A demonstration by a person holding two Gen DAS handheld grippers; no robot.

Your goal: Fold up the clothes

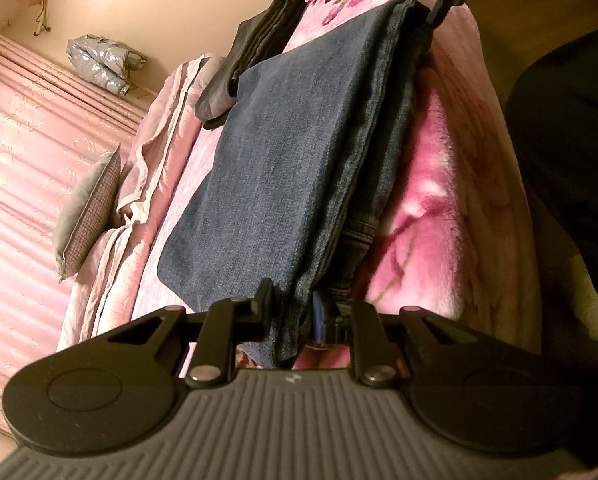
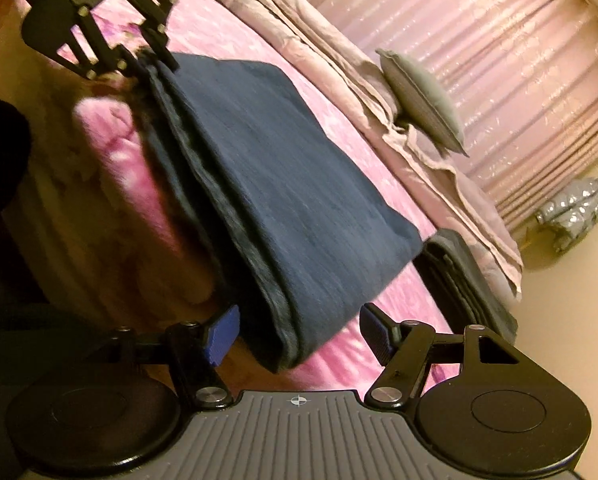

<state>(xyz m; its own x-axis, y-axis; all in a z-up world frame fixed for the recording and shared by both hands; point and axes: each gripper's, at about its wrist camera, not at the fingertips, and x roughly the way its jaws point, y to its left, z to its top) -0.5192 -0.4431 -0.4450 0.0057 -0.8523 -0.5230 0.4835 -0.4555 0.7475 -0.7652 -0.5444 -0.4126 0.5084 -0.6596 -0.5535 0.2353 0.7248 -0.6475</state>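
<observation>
A: Where are the clothes right now?

B: The folded blue denim jeans (image 1: 283, 168) lie flat on the fluffy pink flowered bed blanket (image 1: 431, 216), near the edge of the bed. A small pile of dark grey folded clothes (image 1: 255, 52) sits just past the far end of the jeans.

A: What is the left claw (image 1: 299, 312) doing?

B: It is pinched tight on one end of the jeans. The cloth is squeezed between its two fingers.

A: And the right claw (image 2: 297, 334)?

B: Its blue pads (image 2: 223, 334) are spread apart. The other end of the jeans sits between them, but the pads do not press on it. So it is not holding anything.

A: Which step is this?

B: I think the fold on the jeans is nearly finished. One end looks let go and the other is not yet let go.

A: What comes next?

B: Maybe the left claw should open too, so the jeans rest alone on the bed. It should open gently, so the neat layers do not slide off the edge. Then the jeans could go by the dark pile.
</observation>
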